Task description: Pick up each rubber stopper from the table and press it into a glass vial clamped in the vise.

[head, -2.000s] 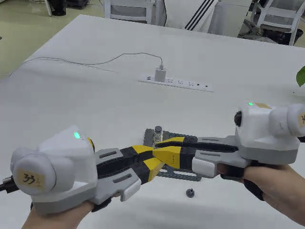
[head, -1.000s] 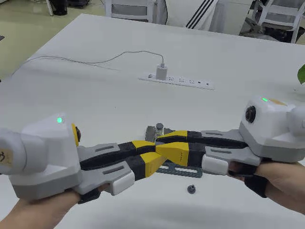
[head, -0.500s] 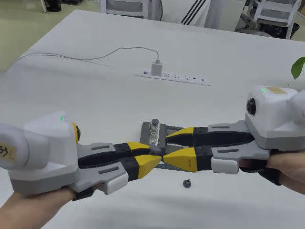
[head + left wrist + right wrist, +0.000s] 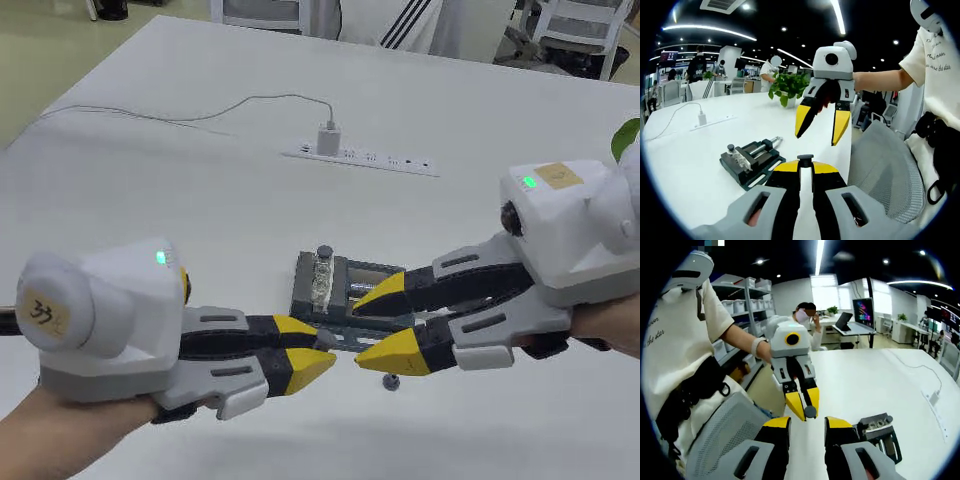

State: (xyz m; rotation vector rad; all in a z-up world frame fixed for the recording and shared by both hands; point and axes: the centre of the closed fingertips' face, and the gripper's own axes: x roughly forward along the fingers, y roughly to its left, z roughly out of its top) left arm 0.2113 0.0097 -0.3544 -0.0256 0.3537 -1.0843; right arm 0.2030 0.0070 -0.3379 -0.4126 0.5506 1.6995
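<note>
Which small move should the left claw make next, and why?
Probably carry the stopper toward the vial in the vise: the left claw is shut on it, short of the vise, and the right claw is open.

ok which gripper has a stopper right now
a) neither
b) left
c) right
B: the left gripper is shut on a stopper at its tips, while the right gripper is open with nothing between its jaws.
</note>
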